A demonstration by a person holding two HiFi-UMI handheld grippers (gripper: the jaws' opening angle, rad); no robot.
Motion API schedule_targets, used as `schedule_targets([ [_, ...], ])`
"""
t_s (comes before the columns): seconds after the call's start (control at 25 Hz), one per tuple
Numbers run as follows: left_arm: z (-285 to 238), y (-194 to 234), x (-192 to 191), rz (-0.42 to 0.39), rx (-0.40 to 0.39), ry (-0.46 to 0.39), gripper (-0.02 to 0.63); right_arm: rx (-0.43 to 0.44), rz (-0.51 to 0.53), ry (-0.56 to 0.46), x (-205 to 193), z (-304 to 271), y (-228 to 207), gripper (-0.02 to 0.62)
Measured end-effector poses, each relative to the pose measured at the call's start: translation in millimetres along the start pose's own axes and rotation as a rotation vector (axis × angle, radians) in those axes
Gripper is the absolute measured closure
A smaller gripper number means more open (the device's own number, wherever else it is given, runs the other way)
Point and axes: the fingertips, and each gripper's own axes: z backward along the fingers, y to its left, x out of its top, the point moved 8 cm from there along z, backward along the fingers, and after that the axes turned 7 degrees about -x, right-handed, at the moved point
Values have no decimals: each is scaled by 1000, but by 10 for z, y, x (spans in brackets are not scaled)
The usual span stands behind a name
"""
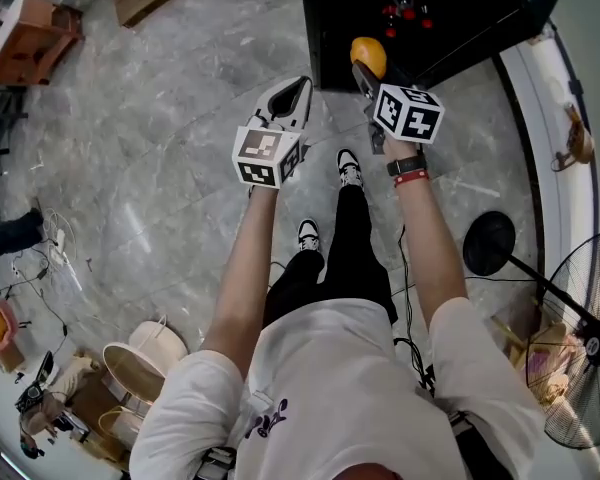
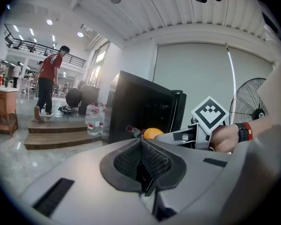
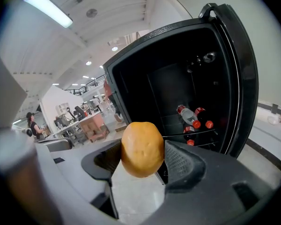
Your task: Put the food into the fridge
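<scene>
The right claw (image 3: 144, 165) grips a round orange fruit (image 3: 142, 148) just outside the open black fridge (image 3: 236, 78), which has red-capped bottles (image 3: 192, 119) inside. The left claw (image 2: 143, 162) is pinched closed, holding nothing.

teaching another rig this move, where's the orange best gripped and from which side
Grip the orange across its middle, a pad on each side, coming in level from behind, as the right gripper holds it now. It is rounded, with no handle, so its widest band likely seats best.
</scene>
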Motion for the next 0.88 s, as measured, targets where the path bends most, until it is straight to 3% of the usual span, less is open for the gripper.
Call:
schedule_targets([
  [0.88, -404, 187, -287, -10, -18, 24, 586, -7, 17, -2, 17, -812, -297, 293],
])
